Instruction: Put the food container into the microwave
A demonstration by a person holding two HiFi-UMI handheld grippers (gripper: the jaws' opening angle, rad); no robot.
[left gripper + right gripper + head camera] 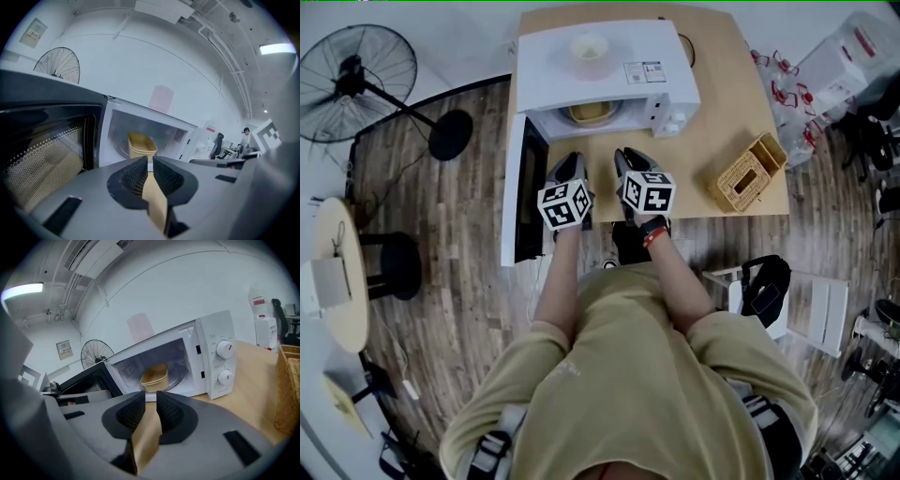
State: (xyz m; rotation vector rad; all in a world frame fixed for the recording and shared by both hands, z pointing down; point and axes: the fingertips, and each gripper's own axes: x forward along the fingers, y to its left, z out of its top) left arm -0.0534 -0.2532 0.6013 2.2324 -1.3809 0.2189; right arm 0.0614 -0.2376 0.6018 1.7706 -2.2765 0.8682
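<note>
A tan food container (589,113) sits inside the open white microwave (600,66) on its glass turntable. It also shows straight ahead in the left gripper view (140,144) and the right gripper view (154,376). My left gripper (571,165) (150,161) and right gripper (625,157) (151,397) hover side by side just in front of the microwave's opening. Both point at the container from a short distance. Each has its jaws shut, with nothing between them.
The microwave door (529,192) (42,150) swings wide open to the left, past the table's edge. A pale cup (589,52) stands on the microwave's top. A wicker basket (748,172) (288,390) rests on the wooden table (722,103) to the right. A fan (356,70) stands on the floor at left.
</note>
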